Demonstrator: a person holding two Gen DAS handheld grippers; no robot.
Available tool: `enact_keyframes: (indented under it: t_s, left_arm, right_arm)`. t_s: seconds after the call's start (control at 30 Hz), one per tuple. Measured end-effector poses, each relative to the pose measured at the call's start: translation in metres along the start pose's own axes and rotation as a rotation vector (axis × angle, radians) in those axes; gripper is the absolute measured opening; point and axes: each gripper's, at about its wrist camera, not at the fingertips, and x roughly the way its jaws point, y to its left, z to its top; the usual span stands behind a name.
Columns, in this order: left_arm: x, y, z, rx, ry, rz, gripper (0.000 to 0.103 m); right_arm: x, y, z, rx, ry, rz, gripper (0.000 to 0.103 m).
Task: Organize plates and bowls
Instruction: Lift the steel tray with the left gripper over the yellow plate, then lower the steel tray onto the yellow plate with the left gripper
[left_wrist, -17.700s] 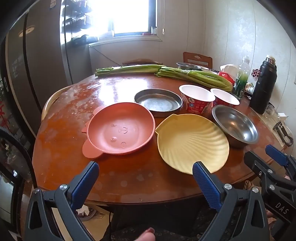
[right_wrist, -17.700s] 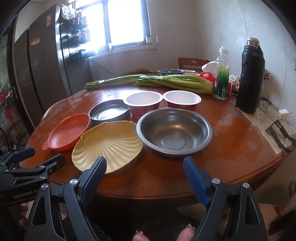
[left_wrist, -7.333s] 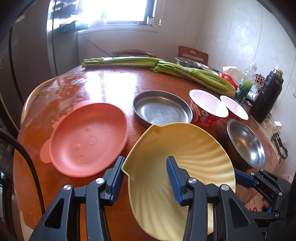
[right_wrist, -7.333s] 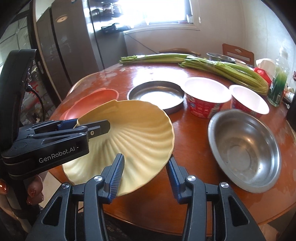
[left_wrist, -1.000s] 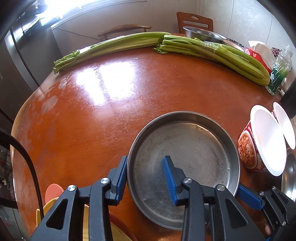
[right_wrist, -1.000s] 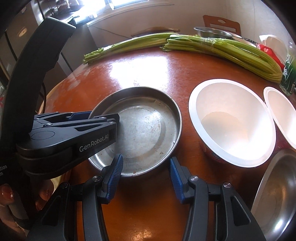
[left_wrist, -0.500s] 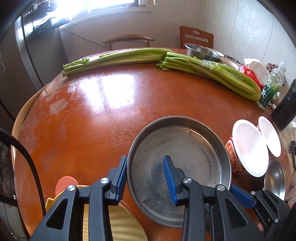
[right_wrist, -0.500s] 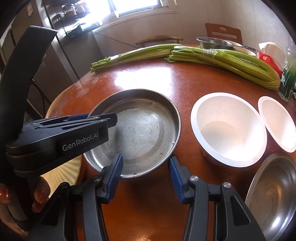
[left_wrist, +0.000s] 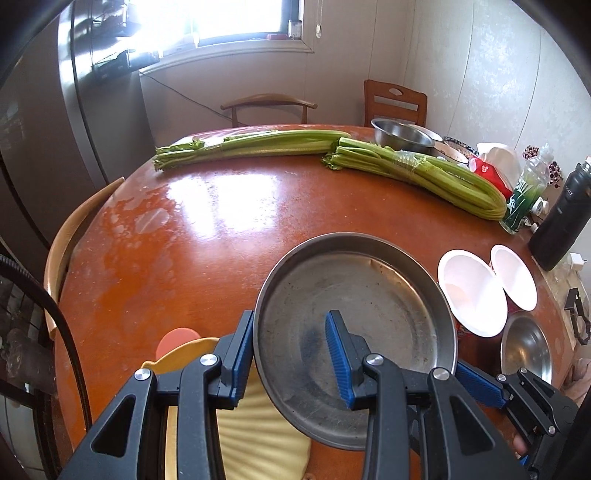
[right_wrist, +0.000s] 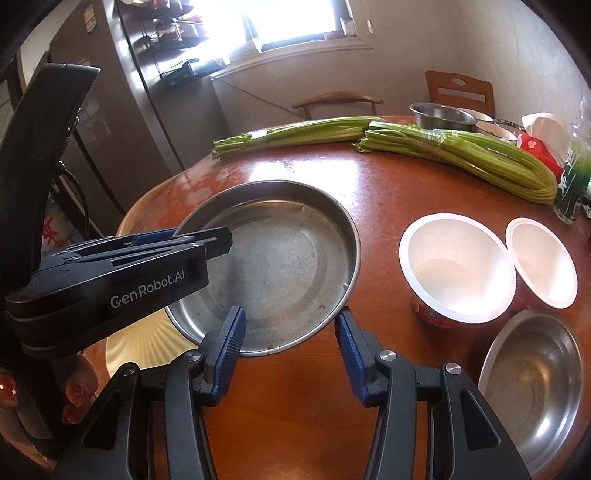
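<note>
A round steel plate (left_wrist: 369, 314) is held above the table by both grippers. My left gripper (left_wrist: 291, 354) is shut on its left rim, one finger inside and one outside. My right gripper (right_wrist: 290, 339) is shut on its near rim; the plate also shows in the right wrist view (right_wrist: 273, 258). The plate hangs over the yellow shell plate (left_wrist: 258, 435), which lies on the orange plate (left_wrist: 175, 338). Two white-lined red paper bowls (right_wrist: 458, 266) and a steel bowl (right_wrist: 535, 380) stand to the right.
Two celery bunches (left_wrist: 406, 166) lie across the far table. A steel bowl (left_wrist: 400, 134), a green bottle (left_wrist: 524, 195) and a black flask (left_wrist: 561, 225) stand at the far right. Chairs stand behind the table. A fridge is at the left.
Both grippers have lifted the steel plate higher and drawn it back toward the near left, over the yellow plate. More of the room shows.
</note>
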Motion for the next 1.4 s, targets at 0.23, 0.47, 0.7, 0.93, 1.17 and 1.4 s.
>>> enact_keyframes:
  t_s: [0.23,0.47,0.7,0.93,1.17,1.4]
  left_arm:
    - [-0.028,0.017,-0.011,-0.027,-0.034,0.01,0.038]
    - [-0.052,0.034,-0.024,-0.046,-0.06,0.036,0.038]
    - [-0.057,0.051,-0.037,-0.074,-0.062,0.044,0.038]
    - [-0.047,0.064,-0.051,-0.094,-0.027,0.045,0.038]
    - [-0.035,0.072,-0.066,-0.102,0.012,0.054,0.038]
    - [-0.027,0.077,-0.075,-0.115,0.034,0.05,0.038]
  right_arm:
    - [-0.018,0.02,-0.004,-0.039,-0.036,0.027,0.053]
    - [-0.03,0.046,-0.007,-0.076,-0.058,0.053,0.053]
    - [-0.027,0.062,-0.014,-0.11,-0.044,0.069,0.053]
    - [-0.017,0.069,-0.023,-0.127,-0.01,0.081,0.053]
    - [-0.007,0.074,-0.031,-0.145,0.017,0.09,0.053]
    - [0.0,0.076,-0.039,-0.154,0.043,0.098,0.053]
